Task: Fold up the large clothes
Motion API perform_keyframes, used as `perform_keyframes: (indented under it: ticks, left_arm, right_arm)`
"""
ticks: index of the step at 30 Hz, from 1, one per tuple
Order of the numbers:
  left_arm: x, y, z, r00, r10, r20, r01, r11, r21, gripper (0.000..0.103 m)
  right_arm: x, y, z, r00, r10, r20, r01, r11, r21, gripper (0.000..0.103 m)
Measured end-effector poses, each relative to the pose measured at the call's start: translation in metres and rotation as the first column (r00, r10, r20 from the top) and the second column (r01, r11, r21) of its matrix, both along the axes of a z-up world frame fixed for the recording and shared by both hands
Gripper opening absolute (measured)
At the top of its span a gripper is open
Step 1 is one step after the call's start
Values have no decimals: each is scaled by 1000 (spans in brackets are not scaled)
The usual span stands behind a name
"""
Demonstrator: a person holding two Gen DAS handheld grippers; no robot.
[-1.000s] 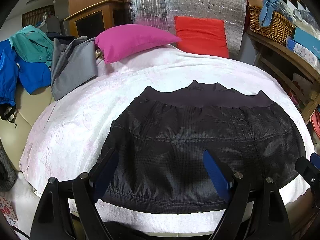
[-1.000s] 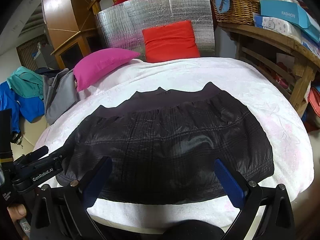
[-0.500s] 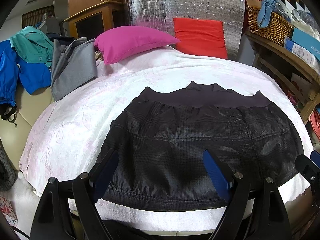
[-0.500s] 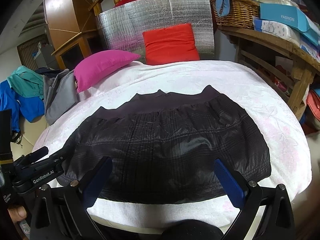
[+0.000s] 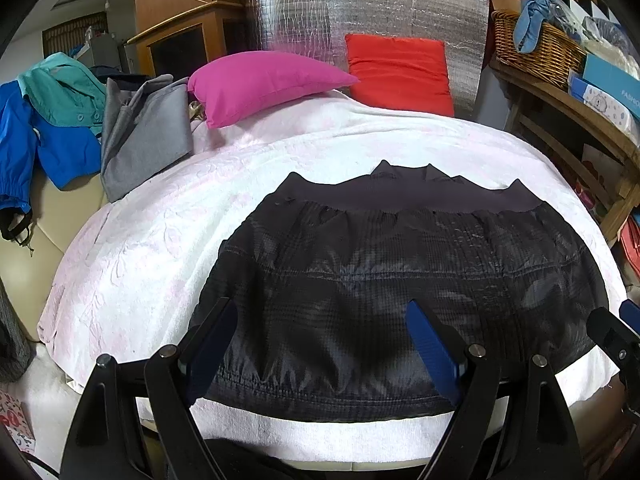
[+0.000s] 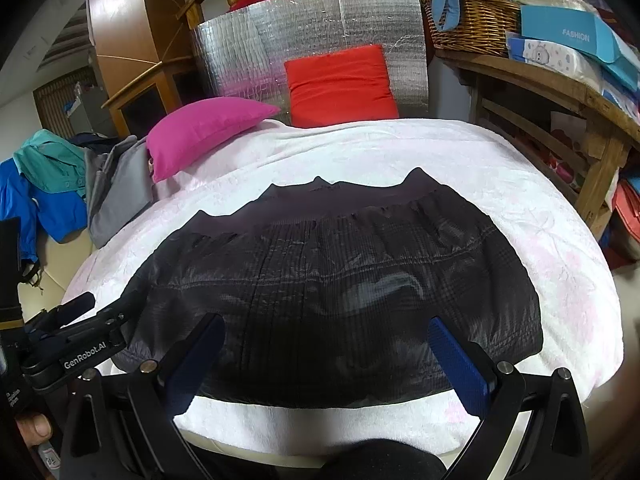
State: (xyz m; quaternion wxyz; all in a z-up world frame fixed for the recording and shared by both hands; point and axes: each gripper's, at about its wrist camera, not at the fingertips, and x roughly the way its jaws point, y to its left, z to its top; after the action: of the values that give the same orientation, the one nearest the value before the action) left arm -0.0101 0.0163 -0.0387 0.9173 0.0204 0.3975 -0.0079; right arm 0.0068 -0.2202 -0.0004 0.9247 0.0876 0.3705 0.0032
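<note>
Both grippers hang above the near edge of the bed, and we hold them with nothing between their fingers: our left gripper (image 5: 320,344) has its blue-padded fingers spread wide apart over the near left part of the black garment (image 5: 400,280), and our right gripper (image 6: 328,364) is spread just as wide over the near middle of it. Neither one touches the cloth as far as we can tell. That dark, shiny, quilted garment lies flat on the white blanket (image 5: 160,240), its ribbed band along the far edge and its hem toward us, with a strip of blanket showing in front of the hem. In the right wrist view our left gripper's body shows at the near left, just over the garment's left corner. At the far end of the bed a pink pillow (image 5: 264,84) rests on the left and a red cushion (image 5: 400,76) leans against a silver foil panel (image 5: 360,16). Grey clothing (image 5: 144,132) and a blue and teal jacket (image 5: 44,128) are draped at the far left, and a wicker basket (image 5: 536,52) sits on a wooden shelf at the far right.
</note>
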Motion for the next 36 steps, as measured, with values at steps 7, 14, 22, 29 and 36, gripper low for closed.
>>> perform_keyframes:
  ticks: [7, 14, 22, 29, 36]
  left_arm:
    - [-1, 0, 3, 1000, 3, 11, -3, 1000, -4, 87]
    - [-7, -1, 10, 1000, -3, 24, 4, 1000, -10, 87]
    - [-20, -4, 21, 999, -10, 42, 11, 1000, -28, 87]
    - [-30, -9, 31, 998, -33, 60, 36, 998, -51, 87]
    - [-31, -10, 32, 997, -31, 76, 37, 997, -70, 90]
  right_arm:
    - [0, 1, 1, 1000, 1, 2, -1, 1000, -7, 103]
    - [0, 1, 5, 1000, 0, 6, 0, 1000, -12, 103]
    - [-8, 1, 10, 1000, -8, 12, 8, 1000, -30, 103]
    - [-11, -1, 12, 1000, -11, 8, 12, 999, -48, 103]
    - [-11, -1, 13, 1000, -7, 4, 8, 998, -56, 103]
